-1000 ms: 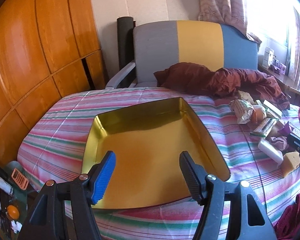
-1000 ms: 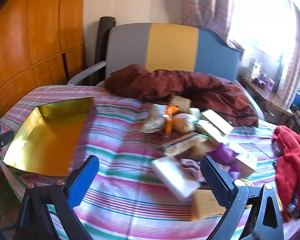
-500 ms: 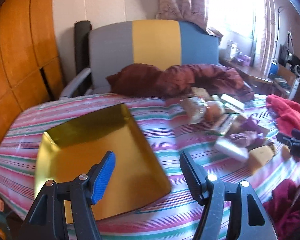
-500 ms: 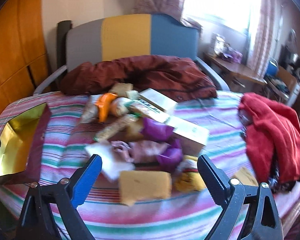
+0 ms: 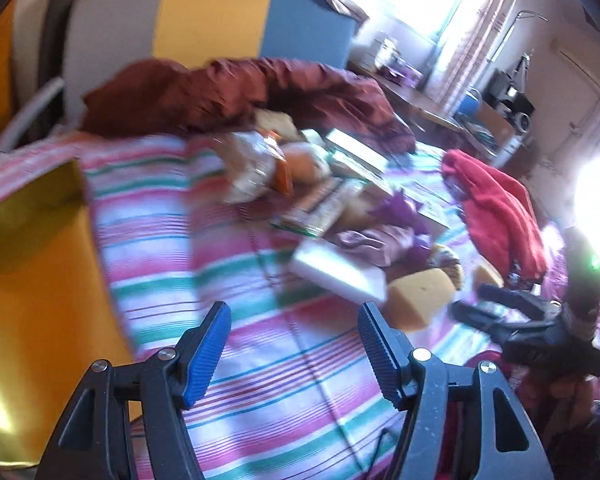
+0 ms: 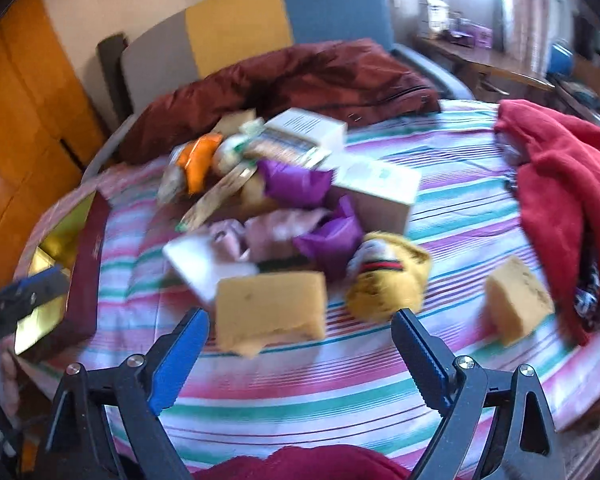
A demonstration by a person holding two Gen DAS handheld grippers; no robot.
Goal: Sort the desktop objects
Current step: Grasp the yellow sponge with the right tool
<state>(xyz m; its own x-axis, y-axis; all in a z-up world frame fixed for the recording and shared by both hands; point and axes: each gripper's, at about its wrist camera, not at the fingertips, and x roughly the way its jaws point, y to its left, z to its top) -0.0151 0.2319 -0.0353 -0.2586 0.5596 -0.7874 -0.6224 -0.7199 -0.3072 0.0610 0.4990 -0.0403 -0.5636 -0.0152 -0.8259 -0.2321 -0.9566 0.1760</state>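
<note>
A pile of loose objects lies on a striped bedspread (image 6: pixel 460 216): a large yellow sponge (image 6: pixel 270 309), a smaller sponge (image 6: pixel 518 300), a white block (image 6: pixel 198 262), a yellow knit item (image 6: pixel 388 280), purple cloth (image 6: pixel 296 184), boxes (image 6: pixel 376 188) and snack packets (image 6: pixel 198 156). My right gripper (image 6: pixel 300 356) is open and empty, just in front of the large sponge. My left gripper (image 5: pixel 294 346) is open and empty over bare bedspread, left of the white block (image 5: pixel 336 272) and sponge (image 5: pixel 420 296). A gold tray (image 5: pixel 28 272) lies at the left.
A maroon quilt (image 6: pixel 284 84) is bunched at the headboard. A red garment (image 6: pixel 560 184) lies at the right. The gold tray's dark outer wall (image 6: pixel 88 264) shows at the left in the right wrist view. A desk (image 5: pixel 432 104) stands beyond the bed.
Both grippers have swung right. The tray slid to the left edge of both views and the pile came closer. The right gripper now faces the large sponge. Both stay open.
</note>
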